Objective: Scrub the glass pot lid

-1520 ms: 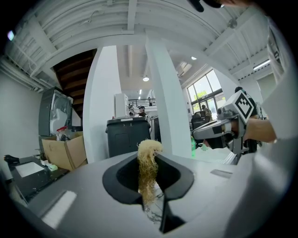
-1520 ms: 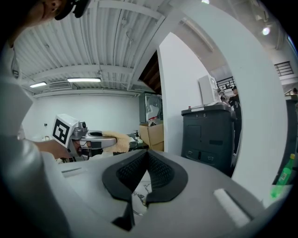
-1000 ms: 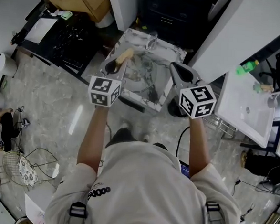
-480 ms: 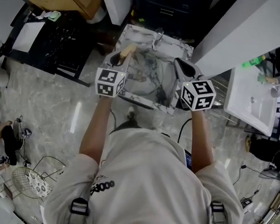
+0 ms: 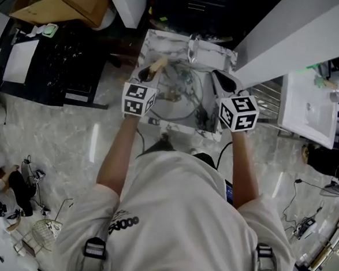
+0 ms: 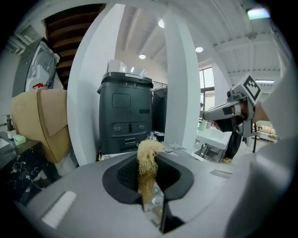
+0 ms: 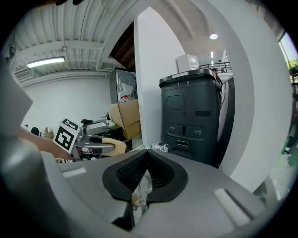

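Observation:
The glass pot lid (image 5: 183, 101) lies as a faint round outline in the marble-patterned basin (image 5: 164, 39) in the head view. My left gripper (image 5: 152, 70) hangs over the basin's left part, shut on a tan fibrous scrubber (image 5: 158, 63). In the left gripper view the scrubber (image 6: 148, 162) stands up between the jaws of that gripper (image 6: 149, 181). Over the basin's right part my right gripper (image 5: 220, 79) is shut with nothing in it. In its own view the right gripper (image 7: 145, 169) has its pads meeting. The lid does not show in either gripper view.
A tap (image 5: 193, 47) stands at the basin's far edge. A white pillar (image 5: 280, 35) rises at the right, with a white sink unit (image 5: 307, 107) beyond it. A black table (image 5: 53, 60) and a cardboard box (image 5: 69, 0) are at the left. A dark grey bin (image 6: 125, 116) stands ahead.
Both grippers have moved forward together, farther over the basin, and the person has stepped closer. The left stays shut on the scrubber, the right stays shut and empty.

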Available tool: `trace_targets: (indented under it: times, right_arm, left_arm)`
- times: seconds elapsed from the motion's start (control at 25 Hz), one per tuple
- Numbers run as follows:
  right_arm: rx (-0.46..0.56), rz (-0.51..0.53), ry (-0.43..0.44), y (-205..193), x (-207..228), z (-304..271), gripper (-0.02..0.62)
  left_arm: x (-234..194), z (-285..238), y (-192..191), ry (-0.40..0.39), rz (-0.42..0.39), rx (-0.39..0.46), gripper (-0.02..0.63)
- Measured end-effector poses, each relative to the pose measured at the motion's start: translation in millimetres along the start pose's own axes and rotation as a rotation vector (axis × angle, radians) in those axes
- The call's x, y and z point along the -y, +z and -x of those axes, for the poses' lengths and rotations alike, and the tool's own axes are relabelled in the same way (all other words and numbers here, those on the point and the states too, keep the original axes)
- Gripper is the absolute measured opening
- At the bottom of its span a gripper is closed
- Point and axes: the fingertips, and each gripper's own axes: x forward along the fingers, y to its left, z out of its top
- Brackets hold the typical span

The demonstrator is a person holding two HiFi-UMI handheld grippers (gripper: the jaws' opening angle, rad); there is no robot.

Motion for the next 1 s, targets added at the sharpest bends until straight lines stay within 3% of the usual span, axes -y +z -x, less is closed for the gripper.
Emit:
trace_targets:
  times: [0.28,0.48,1.0]
  right_arm:
    - [-0.052,-0.021,-0.034,-18,13,-23,0.003]
    - [-0.086,-0.047,0.002,-36,24,-38,0.003]
    - [-0.169,-0.090,0.111,-73,43,-68,0.003]
  left_arm:
    - [-19,-30,-33,0.015,0.046,-0.136,0.052]
    - [-29,-53,-65,0.069,0.082,-0.270,0.049]
    - [-41,-97,-124,0.174,0.133,-0.457,0.049]
